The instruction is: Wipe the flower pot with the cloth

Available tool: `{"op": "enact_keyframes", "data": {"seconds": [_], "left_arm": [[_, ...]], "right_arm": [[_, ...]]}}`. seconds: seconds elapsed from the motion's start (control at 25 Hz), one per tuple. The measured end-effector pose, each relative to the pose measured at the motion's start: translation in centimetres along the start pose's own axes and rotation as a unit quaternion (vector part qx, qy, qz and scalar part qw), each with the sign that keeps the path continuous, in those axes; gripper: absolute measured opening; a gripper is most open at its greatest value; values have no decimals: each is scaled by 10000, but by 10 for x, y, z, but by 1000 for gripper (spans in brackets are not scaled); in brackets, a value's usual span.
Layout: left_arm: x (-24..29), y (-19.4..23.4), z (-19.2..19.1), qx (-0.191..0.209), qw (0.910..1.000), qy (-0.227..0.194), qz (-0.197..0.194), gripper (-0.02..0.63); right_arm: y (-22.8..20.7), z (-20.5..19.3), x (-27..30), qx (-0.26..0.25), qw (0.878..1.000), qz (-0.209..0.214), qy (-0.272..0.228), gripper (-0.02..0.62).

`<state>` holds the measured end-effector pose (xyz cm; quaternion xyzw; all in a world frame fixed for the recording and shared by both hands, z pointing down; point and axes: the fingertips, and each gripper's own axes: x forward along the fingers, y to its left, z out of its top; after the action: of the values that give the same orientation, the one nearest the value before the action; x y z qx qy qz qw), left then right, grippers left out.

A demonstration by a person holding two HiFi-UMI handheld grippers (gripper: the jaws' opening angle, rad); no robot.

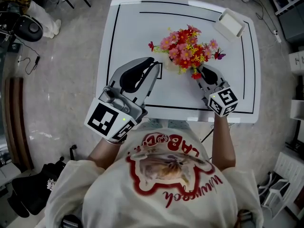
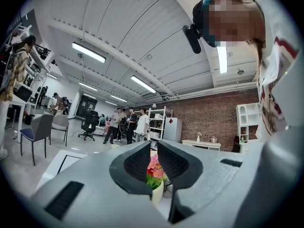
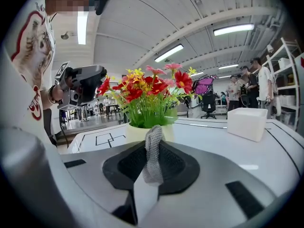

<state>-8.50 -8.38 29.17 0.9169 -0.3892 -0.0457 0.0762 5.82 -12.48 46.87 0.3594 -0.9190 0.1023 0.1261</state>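
Note:
A cream flower pot [image 1: 168,63] with red, pink and yellow flowers [image 1: 187,46] stands in the middle of the white table [image 1: 128,27]. My right gripper [image 1: 198,70] is at the pot's near right side, under the blooms. It is shut on a strip of grey mesh cloth [image 3: 153,151], which stands up between its jaws just in front of the pot [image 3: 137,132]. My left gripper [image 1: 156,63] hangs level at the pot's left, shut with nothing in it. Past its tips [image 2: 153,148] the pot [image 2: 157,194] and flowers [image 2: 154,166] show.
A white box [image 1: 230,23] sits at the table's far right corner; it also shows at the right in the right gripper view [image 3: 247,122]. Black lines mark the tabletop. Chairs, shelves and several people stand in the room beyond.

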Motion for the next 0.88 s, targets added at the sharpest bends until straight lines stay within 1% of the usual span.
{"op": "enact_keyframes", "data": {"seconds": [0.52,0.88], "left_arm": [[-5,-1,-1,-29,10000,-5,-91,49],[-8,1,-1,-47,9999,-8,-147,49]], "right_arm": [[15,0,0,27,9998,-174,-51,64],[19,0,1,104,9990,-420,-97,64]]}}
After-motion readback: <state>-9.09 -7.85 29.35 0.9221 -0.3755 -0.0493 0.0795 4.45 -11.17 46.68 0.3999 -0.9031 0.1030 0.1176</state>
